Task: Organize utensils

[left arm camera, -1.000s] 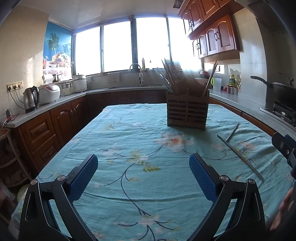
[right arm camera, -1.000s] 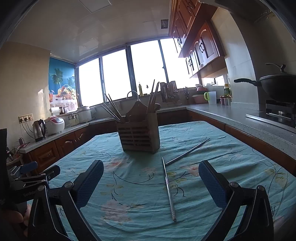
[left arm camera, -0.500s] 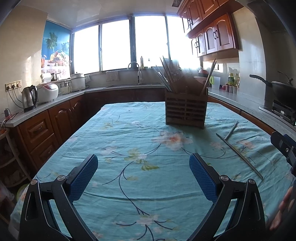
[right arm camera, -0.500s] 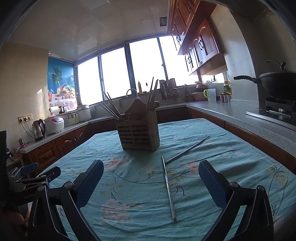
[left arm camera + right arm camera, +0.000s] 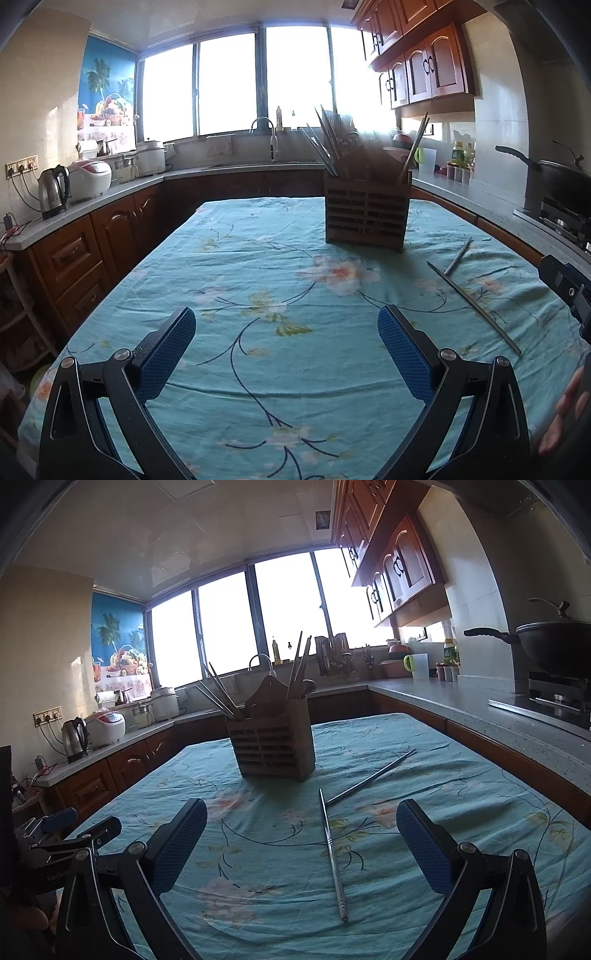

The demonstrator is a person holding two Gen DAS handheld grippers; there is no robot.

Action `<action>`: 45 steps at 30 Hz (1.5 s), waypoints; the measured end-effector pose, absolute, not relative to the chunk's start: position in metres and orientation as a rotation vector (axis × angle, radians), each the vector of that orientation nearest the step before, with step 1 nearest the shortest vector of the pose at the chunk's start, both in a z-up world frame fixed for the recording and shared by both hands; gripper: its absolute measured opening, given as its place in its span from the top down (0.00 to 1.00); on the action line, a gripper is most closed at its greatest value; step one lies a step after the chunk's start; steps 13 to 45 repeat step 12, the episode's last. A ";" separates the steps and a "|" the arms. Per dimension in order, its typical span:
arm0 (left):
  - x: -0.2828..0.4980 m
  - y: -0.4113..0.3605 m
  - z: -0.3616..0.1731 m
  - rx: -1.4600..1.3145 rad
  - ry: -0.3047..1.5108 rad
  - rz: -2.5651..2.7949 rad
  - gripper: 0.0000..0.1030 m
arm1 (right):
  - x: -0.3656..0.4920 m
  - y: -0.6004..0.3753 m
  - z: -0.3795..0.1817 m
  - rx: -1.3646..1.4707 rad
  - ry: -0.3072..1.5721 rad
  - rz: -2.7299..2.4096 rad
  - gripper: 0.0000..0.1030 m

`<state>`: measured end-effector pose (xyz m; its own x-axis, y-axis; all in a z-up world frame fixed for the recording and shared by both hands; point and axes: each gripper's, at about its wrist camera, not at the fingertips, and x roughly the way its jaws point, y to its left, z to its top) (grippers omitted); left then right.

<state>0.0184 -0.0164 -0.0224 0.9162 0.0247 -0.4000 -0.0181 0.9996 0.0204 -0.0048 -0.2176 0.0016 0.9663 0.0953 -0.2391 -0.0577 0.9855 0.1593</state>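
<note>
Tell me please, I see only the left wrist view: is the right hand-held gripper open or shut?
Observer: The right hand-held gripper is open and holds nothing.
Operator: Where does the nearer metal chopstick lie relative to it?
Observer: The nearer metal chopstick lies flat on the tablecloth, in line with the gap between the fingers. Its thin tip points roughly toward the wooden holder.

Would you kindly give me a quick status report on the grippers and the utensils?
Left gripper and right gripper open, empty. Two metal chopsticks loose on tablecloth, holder beyond. Nothing in the way.
</note>
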 end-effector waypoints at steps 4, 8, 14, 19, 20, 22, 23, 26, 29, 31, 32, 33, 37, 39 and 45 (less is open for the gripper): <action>0.022 -0.015 -0.021 0.000 0.426 0.007 0.02 | -0.002 -0.216 0.006 0.151 0.255 0.084 0.00; 0.023 -0.018 -0.018 -0.003 0.430 -0.009 0.02 | 0.002 -0.214 0.009 0.144 0.267 0.090 0.00; 0.024 -0.025 -0.019 0.008 0.438 -0.025 0.02 | 0.005 -0.213 0.007 0.146 0.282 0.092 0.00; 0.024 -0.025 -0.019 0.008 0.438 -0.025 0.02 | 0.005 -0.213 0.007 0.146 0.282 0.092 0.00; 0.024 -0.025 -0.019 0.008 0.438 -0.025 0.02 | 0.005 -0.213 0.007 0.146 0.282 0.092 0.00; 0.024 -0.025 -0.019 0.008 0.438 -0.025 0.02 | 0.005 -0.213 0.007 0.146 0.282 0.092 0.00; 0.024 -0.025 -0.019 0.008 0.438 -0.025 0.02 | 0.005 -0.213 0.007 0.146 0.282 0.092 0.00; 0.024 -0.025 -0.019 0.008 0.438 -0.025 0.02 | 0.005 -0.213 0.007 0.146 0.282 0.092 0.00; 0.024 -0.025 -0.019 0.008 0.438 -0.025 0.02 | 0.005 -0.213 0.007 0.146 0.282 0.092 0.00; 0.024 -0.025 -0.019 0.008 0.438 -0.025 0.02 | 0.005 -0.213 0.007 0.146 0.282 0.092 0.00; 0.024 -0.025 -0.019 0.008 0.438 -0.025 0.02 | 0.005 -0.213 0.007 0.146 0.282 0.092 0.00; 0.024 -0.025 -0.019 0.008 0.438 -0.025 0.02 | 0.005 -0.213 0.007 0.146 0.282 0.092 0.00; 0.024 -0.025 -0.019 0.008 0.438 -0.025 0.02 | 0.005 -0.213 0.007 0.146 0.282 0.092 0.00; 0.024 -0.025 -0.019 0.008 0.438 -0.025 0.02 | 0.005 -0.213 0.007 0.146 0.282 0.092 0.00; 0.024 -0.025 -0.019 0.008 0.438 -0.025 0.02 | 0.005 -0.213 0.007 0.146 0.282 0.092 0.00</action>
